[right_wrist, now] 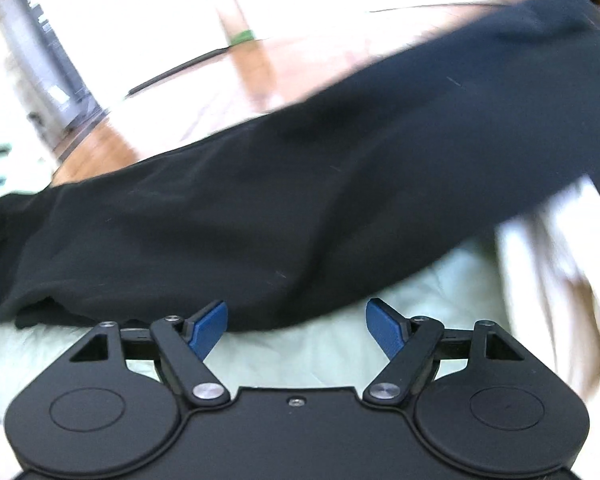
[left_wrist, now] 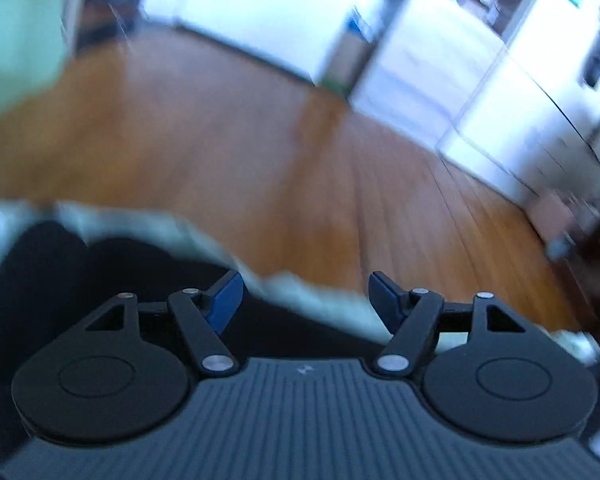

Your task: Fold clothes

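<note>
A black garment (right_wrist: 284, 200) lies in a long band across a pale green sheet (right_wrist: 440, 280) in the right wrist view. My right gripper (right_wrist: 296, 320) hovers over the garment's near edge, open, with nothing between its blue pads. In the blurred left wrist view the same black garment (left_wrist: 52, 280) shows at the lower left, on the pale sheet's edge (left_wrist: 148, 224). My left gripper (left_wrist: 306, 296) is open above that edge, its blue pads (left_wrist: 228, 300) apart and holding nothing.
Beyond the sheet runs a wooden floor (left_wrist: 260, 152). White cabinets and shelving (left_wrist: 480, 80) stand along the far right wall. A cream cloth (right_wrist: 552, 264) lies at the right of the sheet. A tall bottle-like object (right_wrist: 236, 20) stands on the floor.
</note>
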### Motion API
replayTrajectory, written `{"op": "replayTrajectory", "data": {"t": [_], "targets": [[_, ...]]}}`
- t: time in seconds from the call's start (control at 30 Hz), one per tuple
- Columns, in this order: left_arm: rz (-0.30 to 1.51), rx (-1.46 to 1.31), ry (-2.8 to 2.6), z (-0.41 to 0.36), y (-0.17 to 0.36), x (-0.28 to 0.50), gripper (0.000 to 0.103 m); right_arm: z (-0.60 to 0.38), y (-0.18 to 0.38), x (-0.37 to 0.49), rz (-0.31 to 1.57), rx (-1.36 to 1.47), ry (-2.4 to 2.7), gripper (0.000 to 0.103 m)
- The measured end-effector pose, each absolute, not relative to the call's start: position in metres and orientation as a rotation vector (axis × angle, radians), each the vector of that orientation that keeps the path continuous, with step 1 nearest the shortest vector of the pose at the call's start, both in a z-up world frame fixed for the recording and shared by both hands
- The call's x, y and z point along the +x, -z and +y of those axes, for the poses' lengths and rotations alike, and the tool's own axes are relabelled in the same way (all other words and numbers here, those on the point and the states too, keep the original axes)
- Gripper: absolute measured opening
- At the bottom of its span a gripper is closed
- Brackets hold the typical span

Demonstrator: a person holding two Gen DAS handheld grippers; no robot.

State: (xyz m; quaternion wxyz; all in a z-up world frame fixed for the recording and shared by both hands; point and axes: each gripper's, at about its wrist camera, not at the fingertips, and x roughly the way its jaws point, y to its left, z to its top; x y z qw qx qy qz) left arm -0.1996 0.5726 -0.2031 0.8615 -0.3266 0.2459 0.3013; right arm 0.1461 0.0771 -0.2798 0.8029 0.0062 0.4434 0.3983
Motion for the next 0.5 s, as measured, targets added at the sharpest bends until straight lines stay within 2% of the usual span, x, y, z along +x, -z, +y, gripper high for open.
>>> {"op": "replayTrajectory", "data": {"t": [0.1, 0.2, 0.33, 0.43, 0.5], "targets": [[0.606, -0.503, -0.687, 0.518, 0.225, -0.196, 0.071, 0.07, 0.285, 0.151, 0.968, 0.082, -0.817, 0.08], [0.754, -0.247, -0.786, 0.476, 0.255, -0.18, 0.072, 0.066, 0.272, 0.155, 0.928, 0.126, -0.823, 0.074], [0.83, -0.539, -0.992, 0.499, 0.284, -0.203, 0.074, 0.045, 0.25, 0.157, 0.868, 0.165, -0.819, 0.074], [0.834, -0.618, -1.08, 0.498, 0.273, -0.221, 0.075, 0.016, 0.239, 0.158, 0.864, 0.231, -0.785, 0.074], [0.837, -0.666, -1.069, 0.48, 0.267, -0.235, 0.078, -0.006, 0.234, 0.16, 0.911, 0.384, -0.814, 0.074]]}}
